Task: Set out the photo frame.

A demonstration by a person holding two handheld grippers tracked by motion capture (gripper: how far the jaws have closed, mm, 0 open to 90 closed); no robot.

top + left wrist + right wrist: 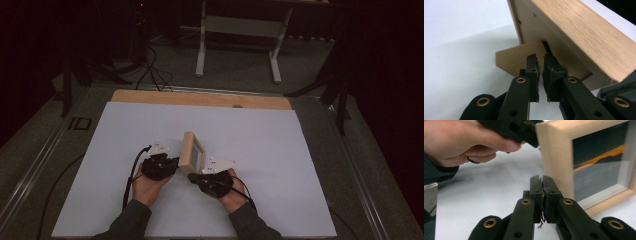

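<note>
A small light-wood picture frame [192, 152] stands upright on the white board [300, 150], its glass front turned to the right. My left gripper [176, 168] is behind it. In the left gripper view the jaws [540, 60] stand a narrow slit apart with nothing between them, right at the frame's back [574, 32] and its fold-out wooden leg [511, 61]. My right gripper [193, 177] is at the frame's near front corner. In the right gripper view its jaws [541, 180] are shut and empty beside the frame's wooden edge [556, 162], with the glazed picture [599, 162] to the right.
The white board covers most of a wooden tabletop [200, 98]. Beyond the table are a white stand [240, 30] on the floor and dark cables [150, 70]. The left hand [461, 142] reaches in from the upper left of the right gripper view.
</note>
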